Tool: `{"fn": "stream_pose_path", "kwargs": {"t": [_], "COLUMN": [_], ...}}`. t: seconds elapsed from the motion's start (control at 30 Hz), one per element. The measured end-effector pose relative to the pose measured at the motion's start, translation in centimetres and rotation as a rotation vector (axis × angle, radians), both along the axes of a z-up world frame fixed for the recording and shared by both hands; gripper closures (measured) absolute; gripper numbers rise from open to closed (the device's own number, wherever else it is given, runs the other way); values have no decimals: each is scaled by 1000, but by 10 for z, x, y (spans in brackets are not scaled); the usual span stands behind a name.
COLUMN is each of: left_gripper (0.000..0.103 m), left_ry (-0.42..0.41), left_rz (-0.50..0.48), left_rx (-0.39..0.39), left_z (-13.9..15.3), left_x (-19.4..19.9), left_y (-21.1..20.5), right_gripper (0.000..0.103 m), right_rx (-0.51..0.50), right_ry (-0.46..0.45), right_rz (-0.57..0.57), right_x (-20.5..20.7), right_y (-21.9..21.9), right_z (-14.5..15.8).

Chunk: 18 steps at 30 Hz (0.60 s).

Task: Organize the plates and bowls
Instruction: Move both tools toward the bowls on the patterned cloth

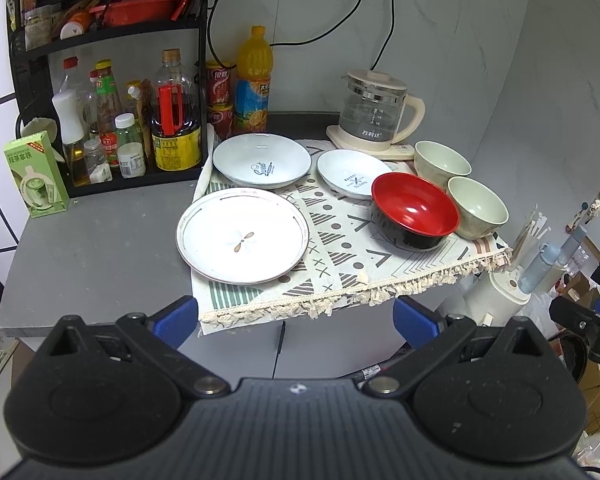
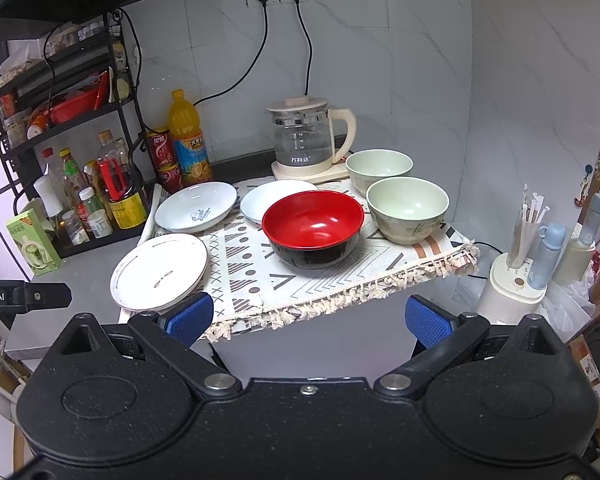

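Observation:
On a patterned cloth (image 1: 340, 256) (image 2: 300, 280) lie a large white plate (image 1: 241, 236) (image 2: 159, 272), a deep white plate with blue print (image 1: 261, 160) (image 2: 195, 206), a small white plate (image 1: 350, 178) (image 2: 259, 200), a red-and-black bowl (image 1: 414, 210) (image 2: 314, 228) and two pale green bowls, one near (image 1: 478, 206) (image 2: 408, 208), one far (image 1: 442, 162) (image 2: 380, 166). My left gripper (image 1: 295, 322) is open and empty, before the cloth's front edge. My right gripper (image 2: 310, 318) is open and empty, before the fringe.
A glass kettle (image 1: 374, 114) (image 2: 306, 140) stands behind the dishes. A black rack with bottles (image 1: 111, 116) (image 2: 75, 196), an orange juice bottle (image 1: 253, 80) (image 2: 187, 140) and a green box (image 1: 35, 174) (image 2: 31, 240) are at the left. A holder with sticks (image 2: 516, 276) stands off the table's right edge.

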<state>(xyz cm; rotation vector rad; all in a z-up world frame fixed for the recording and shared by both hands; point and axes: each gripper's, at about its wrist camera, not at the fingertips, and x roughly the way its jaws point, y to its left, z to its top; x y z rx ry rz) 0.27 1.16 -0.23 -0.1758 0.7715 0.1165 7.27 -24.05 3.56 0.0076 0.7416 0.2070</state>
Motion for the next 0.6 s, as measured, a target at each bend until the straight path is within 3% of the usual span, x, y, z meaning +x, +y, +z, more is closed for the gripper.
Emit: {"fn": "stream_pose_path", "kwargs": {"t": [0.6], "left_gripper": [1], "left_ry": [25], "left_rz": [3], "left_rx": [-6], "left_z": [-6], "left_x": [38], "left_y": [3], "right_gripper": [0], "right_rx": [23], "right_ry": [40], "right_rz": [20], "right_x": [29], "right_y": [6], "right_z": [-5]}}
